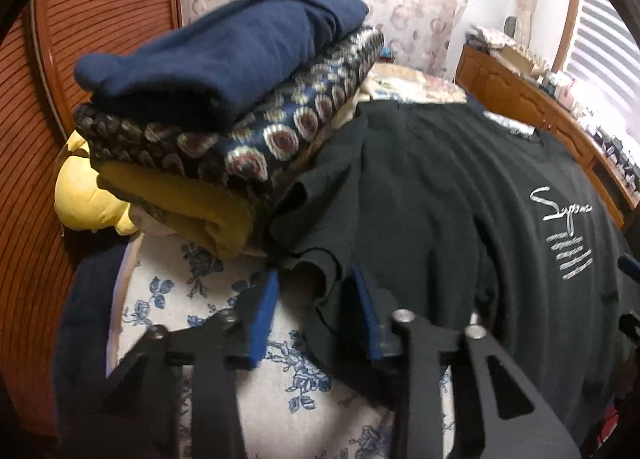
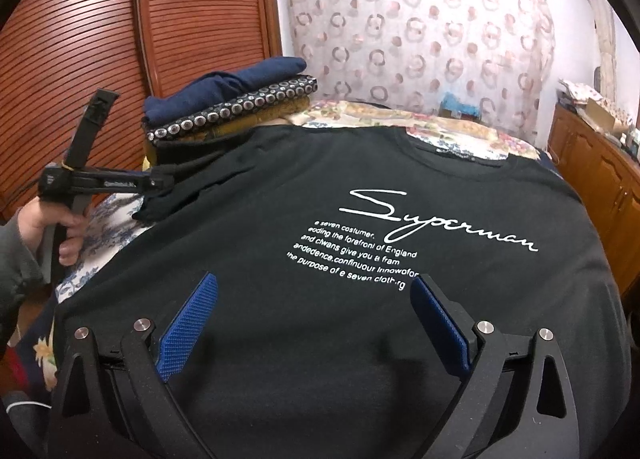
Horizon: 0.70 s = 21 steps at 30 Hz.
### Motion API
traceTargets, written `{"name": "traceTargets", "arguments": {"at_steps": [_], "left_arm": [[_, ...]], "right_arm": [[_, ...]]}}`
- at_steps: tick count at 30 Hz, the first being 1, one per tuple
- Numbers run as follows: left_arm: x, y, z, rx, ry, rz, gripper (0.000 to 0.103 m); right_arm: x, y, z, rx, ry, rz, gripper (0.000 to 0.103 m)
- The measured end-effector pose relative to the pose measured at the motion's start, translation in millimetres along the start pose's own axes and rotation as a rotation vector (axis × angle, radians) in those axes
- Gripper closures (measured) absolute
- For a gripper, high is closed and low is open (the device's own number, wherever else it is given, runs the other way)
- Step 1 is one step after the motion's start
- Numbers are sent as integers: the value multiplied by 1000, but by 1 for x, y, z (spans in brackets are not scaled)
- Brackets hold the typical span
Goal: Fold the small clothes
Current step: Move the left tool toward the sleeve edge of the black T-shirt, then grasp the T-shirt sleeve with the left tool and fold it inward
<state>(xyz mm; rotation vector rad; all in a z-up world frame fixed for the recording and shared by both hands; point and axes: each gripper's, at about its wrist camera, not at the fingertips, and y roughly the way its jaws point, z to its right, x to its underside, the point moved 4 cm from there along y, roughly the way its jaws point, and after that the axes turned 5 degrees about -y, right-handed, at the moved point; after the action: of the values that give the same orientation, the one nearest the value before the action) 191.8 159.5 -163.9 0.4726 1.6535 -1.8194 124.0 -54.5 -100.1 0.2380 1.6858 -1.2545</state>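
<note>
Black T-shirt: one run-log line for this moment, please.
T-shirt: flat, print up | left gripper: jaws around sleeve edge, not clamped | right gripper: open above shirt | folded stack: beside

A black T-shirt (image 2: 304, 211) with white lettering lies on a white sheet (image 1: 224, 299) printed with blue flowers, beside a stack of a navy garment (image 1: 224, 47), a dark cloth with ringed circles (image 1: 280, 131) and a mustard one (image 1: 188, 199); the gripper pads (image 2: 188, 323) are blue.
</note>
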Motion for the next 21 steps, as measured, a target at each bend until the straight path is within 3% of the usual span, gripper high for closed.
{"name": "traceTargets", "arguments": {"at_steps": [1,4,9,15,21], "left_arm": [[-1,0,0,0,3,0,91],[-4,-6,4,14,17,15,103],[-23,-31,36,75,83,65,103],[-71,-53,102,158,191,118,103],[-107,-53,170,242,285,86,103]], "right_arm": [[1,0,1,1,3,-3,5],[1,-1,0,8,-3,2,5],[1,-2,0,20,-11,16,5],[0,-1,3,19,10,19,5],[-1,1,3,25,15,21,5]]}}
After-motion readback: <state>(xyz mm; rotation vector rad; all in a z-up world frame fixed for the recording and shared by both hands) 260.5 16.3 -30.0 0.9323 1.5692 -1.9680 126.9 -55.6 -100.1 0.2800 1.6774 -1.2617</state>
